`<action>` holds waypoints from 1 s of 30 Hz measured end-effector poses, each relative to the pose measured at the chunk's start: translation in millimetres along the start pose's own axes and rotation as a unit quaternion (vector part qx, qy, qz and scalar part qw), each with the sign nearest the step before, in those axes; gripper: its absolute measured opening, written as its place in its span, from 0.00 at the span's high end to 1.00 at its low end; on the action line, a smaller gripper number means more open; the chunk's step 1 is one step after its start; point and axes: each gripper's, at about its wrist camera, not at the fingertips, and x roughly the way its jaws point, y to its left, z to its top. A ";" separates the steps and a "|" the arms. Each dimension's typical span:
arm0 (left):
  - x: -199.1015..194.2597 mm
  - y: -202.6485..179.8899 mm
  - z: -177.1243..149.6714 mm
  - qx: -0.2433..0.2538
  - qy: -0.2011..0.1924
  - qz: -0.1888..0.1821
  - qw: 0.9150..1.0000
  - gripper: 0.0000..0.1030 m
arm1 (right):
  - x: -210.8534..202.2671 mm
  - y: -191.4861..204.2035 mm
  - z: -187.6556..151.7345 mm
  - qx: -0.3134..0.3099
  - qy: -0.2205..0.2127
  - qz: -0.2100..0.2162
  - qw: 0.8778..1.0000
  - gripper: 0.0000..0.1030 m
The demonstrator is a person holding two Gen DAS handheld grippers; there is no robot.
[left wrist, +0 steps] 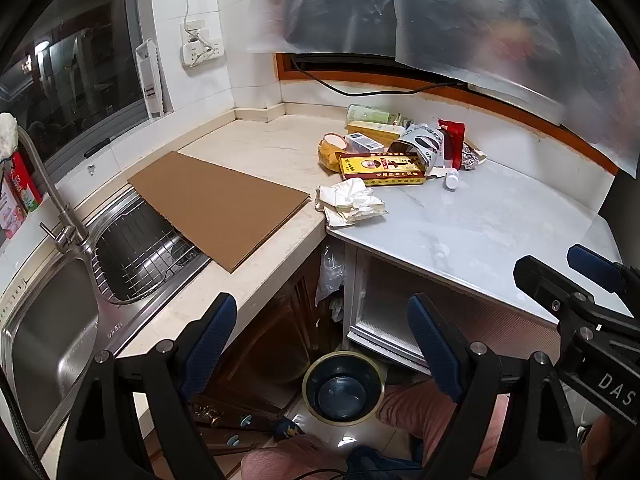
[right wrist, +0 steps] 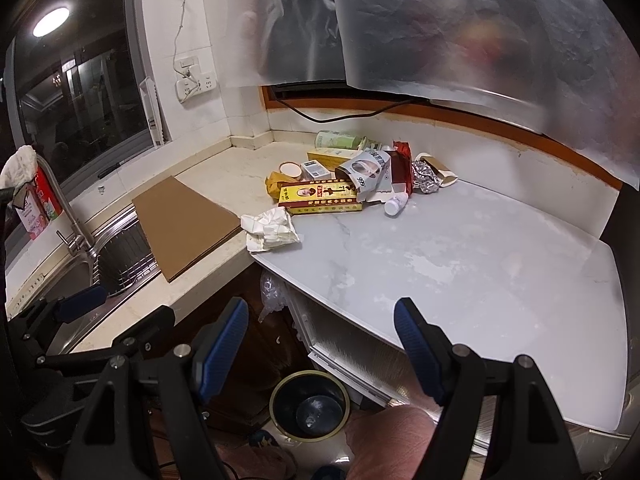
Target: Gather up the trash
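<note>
A heap of trash lies at the back of the counter: a red and yellow box [left wrist: 382, 168] [right wrist: 320, 198], crumpled white paper [left wrist: 350, 202] [right wrist: 270, 228], a small white bottle [left wrist: 453, 179] [right wrist: 396, 204], crumpled foil [left wrist: 472, 160] [right wrist: 425, 178], a red packet [left wrist: 452, 136] [right wrist: 402, 166] and other boxes. A dark bin [left wrist: 343, 387] [right wrist: 309, 404] stands on the floor below. My left gripper [left wrist: 322, 344] and right gripper [right wrist: 322, 342] are both open and empty, held above the bin, well short of the trash. The right gripper also shows in the left wrist view [left wrist: 560, 272].
A brown cardboard sheet [left wrist: 218, 200] [right wrist: 184, 222] lies over the sink's edge. A steel sink [left wrist: 60, 320] with tap [left wrist: 52, 200] and wire rack is at the left. A plastic bag [left wrist: 330, 272] hangs under the counter. The white counter [right wrist: 480, 264] extends right.
</note>
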 end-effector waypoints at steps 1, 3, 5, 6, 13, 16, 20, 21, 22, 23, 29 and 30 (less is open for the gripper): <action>-0.1 -0.2 -0.4 0.000 0.000 0.000 1.000 0.16 | -0.2 0.9 -0.2 -0.001 0.000 0.000 1.000 0.26; -0.3 1.5 -1.0 -0.001 0.001 -0.002 1.000 0.16 | -0.2 2.5 -0.8 -0.003 0.000 0.001 1.000 0.26; 0.2 2.6 -0.4 -0.003 0.001 -0.004 1.000 0.16 | 0.1 3.6 -1.0 -0.005 0.000 0.000 1.000 0.26; 0.2 3.5 -0.3 -0.004 0.001 -0.004 1.000 0.16 | 0.4 4.0 -0.9 -0.005 0.001 0.000 1.000 0.26; 10.0 3.9 2.3 -0.006 0.005 -0.016 1.000 0.16 | 6.9 4.7 -1.3 -0.013 0.006 -0.003 1.000 0.26; 15.4 1.1 5.0 -0.005 0.009 -0.020 1.000 0.16 | 10.8 2.3 -0.6 -0.011 0.008 -0.002 1.000 0.26; 24.6 -4.5 10.9 -0.001 0.015 -0.019 1.000 0.16 | 18.9 -2.7 2.4 -0.008 0.011 0.000 1.000 0.26; 27.7 -5.8 12.5 0.000 0.017 -0.019 1.000 0.16 | 20.8 -4.0 3.2 -0.006 0.012 0.000 1.000 0.26; 30.4 -7.1 13.8 0.002 0.019 -0.019 1.000 0.16 | 23.2 -5.5 4.3 -0.005 0.014 0.001 1.000 0.26; 33.6 -8.6 15.8 0.004 0.020 -0.018 1.000 0.16 | 25.6 -7.1 5.2 -0.003 0.015 0.002 1.000 0.26; 55.6 -13.7 31.5 0.012 0.027 -0.019 0.999 0.16 | 45.3 -22.2 18.0 0.006 0.019 -0.005 1.000 0.26; 60.6 -14.8 35.6 0.014 0.028 -0.020 0.999 0.16 | 49.7 -25.9 20.9 0.009 0.020 -0.006 1.000 0.26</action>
